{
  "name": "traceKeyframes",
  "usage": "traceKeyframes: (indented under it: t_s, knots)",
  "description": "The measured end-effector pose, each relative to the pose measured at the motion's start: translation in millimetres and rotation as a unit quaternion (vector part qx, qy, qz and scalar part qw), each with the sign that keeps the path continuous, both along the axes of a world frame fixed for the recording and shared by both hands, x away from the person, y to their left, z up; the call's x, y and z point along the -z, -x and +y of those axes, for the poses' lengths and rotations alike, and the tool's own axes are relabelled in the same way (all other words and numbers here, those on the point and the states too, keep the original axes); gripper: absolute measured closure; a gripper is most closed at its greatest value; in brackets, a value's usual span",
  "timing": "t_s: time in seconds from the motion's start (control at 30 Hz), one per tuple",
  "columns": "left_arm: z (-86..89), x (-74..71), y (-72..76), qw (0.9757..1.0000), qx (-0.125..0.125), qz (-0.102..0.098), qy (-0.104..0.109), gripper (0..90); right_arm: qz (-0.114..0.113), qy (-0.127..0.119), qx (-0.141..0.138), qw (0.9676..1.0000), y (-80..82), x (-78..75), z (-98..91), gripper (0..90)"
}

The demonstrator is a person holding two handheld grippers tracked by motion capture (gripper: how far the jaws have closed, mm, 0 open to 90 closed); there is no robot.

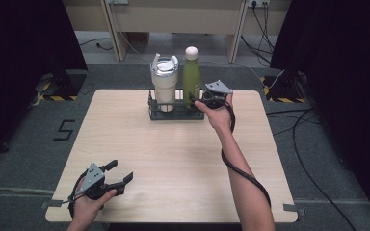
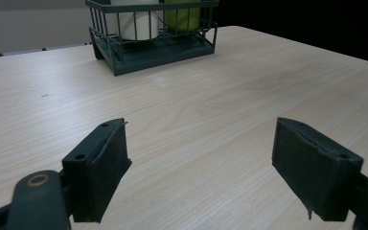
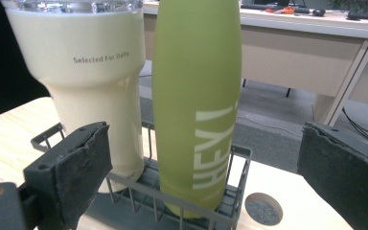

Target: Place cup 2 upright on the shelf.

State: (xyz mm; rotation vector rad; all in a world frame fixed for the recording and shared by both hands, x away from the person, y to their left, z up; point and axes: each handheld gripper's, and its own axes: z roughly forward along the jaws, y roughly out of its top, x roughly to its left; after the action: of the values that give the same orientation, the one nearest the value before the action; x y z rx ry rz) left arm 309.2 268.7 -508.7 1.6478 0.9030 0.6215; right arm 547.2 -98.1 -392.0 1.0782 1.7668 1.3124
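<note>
A tall green bottle point(image 1: 191, 77) with a white cap stands upright next to a cream tumbler point(image 1: 164, 84) with a clear lid, both in a dark wire basket point(image 1: 173, 114) at the far middle of the table. My right gripper point(image 1: 197, 100) hovers just right of the basket, level with the bottle's lower half. In the right gripper view its jaws stand wide, the green bottle point(image 3: 196, 105) between and ahead of them, with the pads point(image 3: 84, 163) clear of it. My left gripper point(image 1: 120, 171) rests open at the near left corner with nothing between its fingers point(image 2: 103, 167).
The wooden table point(image 1: 173, 159) is bare between the basket point(image 2: 163, 48) and the left gripper. A round hole point(image 3: 263, 208) in the tabletop lies just beyond the basket's corner. Cables and desk legs stand on the floor behind the table.
</note>
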Motion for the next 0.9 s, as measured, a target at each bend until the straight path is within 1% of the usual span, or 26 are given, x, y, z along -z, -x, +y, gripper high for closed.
traceKeyframes:
  t_s: [0.37, 0.47, 0.57, 0.6, 0.9]
  knots:
    - [0.2, 0.4, 0.1, 1.0000, -0.002, 0.000, -0.002, 19.4, 0.004, 0.007, -0.004, 1.0000, 18.3, 6.1, -14.6, 4.8]
    - [0.0, 0.5, 0.1, 1.0000, -0.001, 0.001, -0.004, 19.4, 0.005, 0.009, -0.005, 0.9999, 26.1, 8.9, -20.9, 5.0]
    - [-0.1, 0.6, 0.2, 1.0000, -0.001, 0.001, -0.005, 19.4, 0.008, 0.008, -0.005, 0.9999, 29.6, 11.1, -24.0, 5.1]
    - [-0.1, 0.6, 0.2, 1.0000, -0.001, 0.002, -0.005, 19.4, 0.008, 0.009, -0.003, 0.9999, 32.7, 13.6, -27.1, 5.1]
    - [-0.6, 1.1, 0.0, 1.0000, -0.003, 0.003, -0.004, 19.4, 0.007, 0.011, 0.003, 0.9999, 44.1, 20.3, -39.8, 5.4]
